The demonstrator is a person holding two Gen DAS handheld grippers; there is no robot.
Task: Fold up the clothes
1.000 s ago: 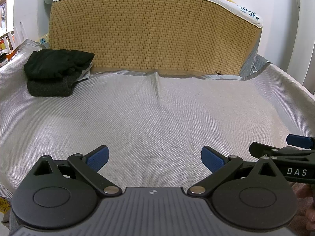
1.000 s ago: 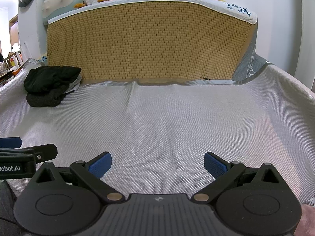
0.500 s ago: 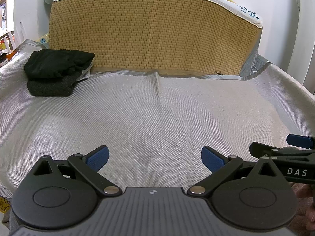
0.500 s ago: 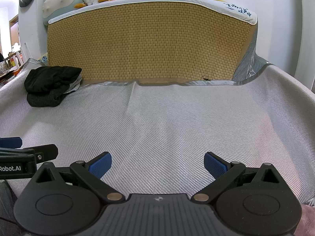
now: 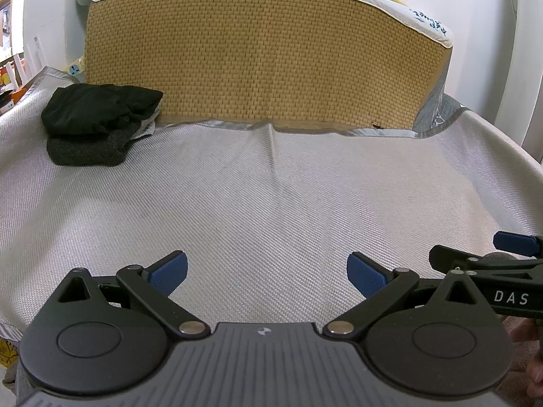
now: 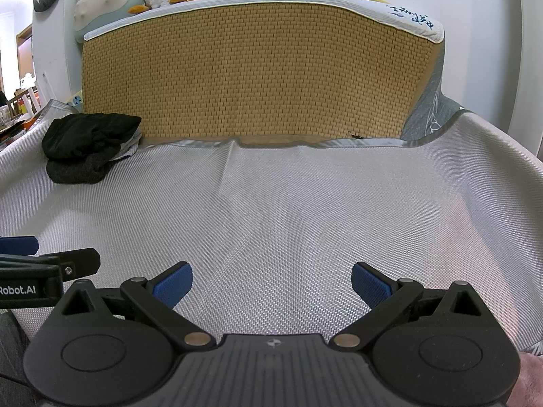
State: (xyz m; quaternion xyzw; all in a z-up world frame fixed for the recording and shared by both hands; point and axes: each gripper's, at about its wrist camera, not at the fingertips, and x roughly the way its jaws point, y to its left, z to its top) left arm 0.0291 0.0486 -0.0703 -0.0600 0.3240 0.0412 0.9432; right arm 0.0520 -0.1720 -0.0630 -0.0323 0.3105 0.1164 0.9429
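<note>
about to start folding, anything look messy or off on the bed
The dark clothes sit bunched in a heap at the far left, and the grey cover has a ridge near the woven headboard.

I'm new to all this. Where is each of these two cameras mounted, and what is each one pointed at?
Left wrist view: sits on the left gripper, looking forward over the grey woven sheet to the upright straw-mat mattress; its open blue-padded fingers show, and the right gripper at the right edge.
Right wrist view: sits on the right gripper, facing the same way; its open fingers show, and the left gripper at the left edge.
Shared: the pile of dark clothes far left, the sheet and the mattress.
</note>
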